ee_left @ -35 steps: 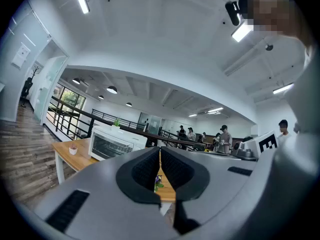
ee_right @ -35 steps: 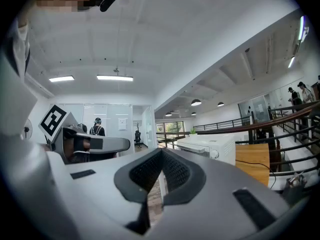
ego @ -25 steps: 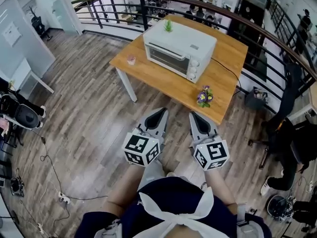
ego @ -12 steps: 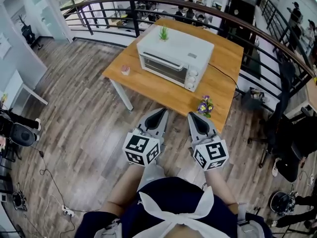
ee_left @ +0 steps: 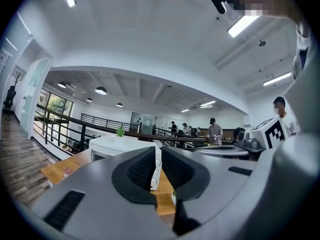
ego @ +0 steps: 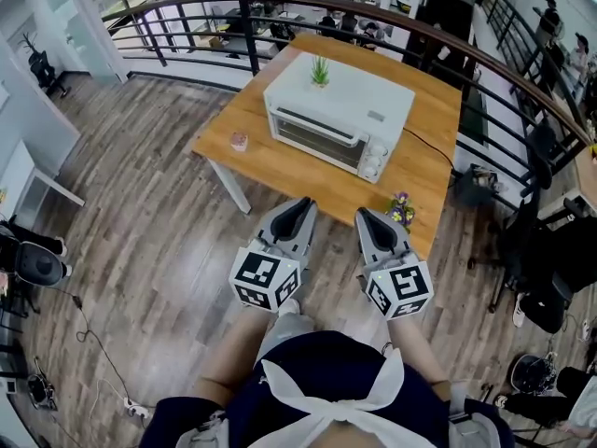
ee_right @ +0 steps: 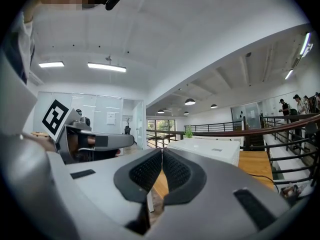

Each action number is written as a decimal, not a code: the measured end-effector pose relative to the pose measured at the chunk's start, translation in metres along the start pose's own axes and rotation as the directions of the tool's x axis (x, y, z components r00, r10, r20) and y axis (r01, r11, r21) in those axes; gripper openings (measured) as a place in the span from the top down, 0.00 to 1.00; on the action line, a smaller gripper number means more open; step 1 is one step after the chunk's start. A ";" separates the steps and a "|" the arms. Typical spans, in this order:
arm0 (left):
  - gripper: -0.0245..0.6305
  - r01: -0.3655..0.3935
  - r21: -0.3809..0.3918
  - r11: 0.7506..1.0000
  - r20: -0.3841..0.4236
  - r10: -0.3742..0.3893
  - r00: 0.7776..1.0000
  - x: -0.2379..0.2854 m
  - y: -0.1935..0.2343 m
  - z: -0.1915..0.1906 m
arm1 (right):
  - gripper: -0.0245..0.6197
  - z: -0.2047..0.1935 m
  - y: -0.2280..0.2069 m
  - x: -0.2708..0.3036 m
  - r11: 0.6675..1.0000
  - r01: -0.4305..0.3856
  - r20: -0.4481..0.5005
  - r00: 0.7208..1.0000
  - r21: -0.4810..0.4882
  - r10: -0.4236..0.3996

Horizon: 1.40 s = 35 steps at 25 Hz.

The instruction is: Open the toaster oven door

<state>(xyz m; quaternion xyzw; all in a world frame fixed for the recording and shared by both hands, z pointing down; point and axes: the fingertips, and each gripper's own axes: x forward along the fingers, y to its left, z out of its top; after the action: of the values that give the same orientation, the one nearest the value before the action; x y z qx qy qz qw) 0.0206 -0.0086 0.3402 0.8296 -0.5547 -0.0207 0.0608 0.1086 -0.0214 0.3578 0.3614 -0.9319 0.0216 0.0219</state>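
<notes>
I hold both tools level in front of my body, side by side and pointing at the wooden surface (ego: pixel 280 171). That is a carrying pose, I judge, since nothing is within reach. The left hand-held gripper (ego: pixel 301 205) is clenched on nothing, its pads all but meeting. The right hand-held gripper (ego: pixel 363 216) is clenched too, its pads pressed flat together and bare. Closed jaws make sense for an approach, though I will have to spread one pair before it can take the handle.

The toaster oven (ego: pixel 338 110) sits on the middle of the surface, well apart from both tools, with a small green plant (ego: pixel 320 71) on its roof. Its long axis runs roughly along the near edge of the surface, from upper left to lower right in the head view. The glass door (ego: pixel 317 136) faces me, turned a little to my left, and is closed flush. The knobs (ego: pixel 375 161) stack at the right end of the front. A cord (ego: pixel 434 143) trails off the back right. I judge the handle runs along the door's top edge, so the pull should come toward me and downward.
</notes>
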 end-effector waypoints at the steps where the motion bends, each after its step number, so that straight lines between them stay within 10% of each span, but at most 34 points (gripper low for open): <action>1: 0.92 0.002 0.001 1.000 0.004 -0.002 1.000 -0.001 0.005 0.001 | 0.95 0.000 0.003 0.004 1.000 -0.001 -0.005 1.000 -0.007 0.001; 5: 0.90 0.008 0.017 1.000 0.009 -0.008 1.000 -0.001 0.028 0.004 | 0.89 0.002 0.012 0.023 0.999 -0.001 -0.024 1.000 -0.040 0.000; 8: 0.70 0.030 0.018 0.999 -0.007 -0.030 1.000 -0.002 0.044 0.000 | 0.84 0.000 0.016 0.037 0.998 0.007 -0.043 0.999 -0.055 -0.010; 20: 0.64 0.123 0.186 0.975 -0.161 -0.093 0.983 -0.003 0.101 -0.029 | 0.69 -0.026 0.027 0.075 0.995 0.066 -0.155 0.985 -0.075 -0.077; 35: 0.64 0.154 0.217 0.964 -0.192 -0.112 0.975 0.030 0.146 -0.036 | 0.69 -0.030 0.006 0.095 0.983 0.123 -0.188 0.971 -0.135 -0.147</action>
<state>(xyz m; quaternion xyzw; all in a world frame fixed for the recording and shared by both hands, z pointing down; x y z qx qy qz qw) -0.0977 -0.0887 0.3951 0.8649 -0.4886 0.1141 0.0121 0.0349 -0.0791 0.3927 0.4180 -0.8979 -0.0014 0.1376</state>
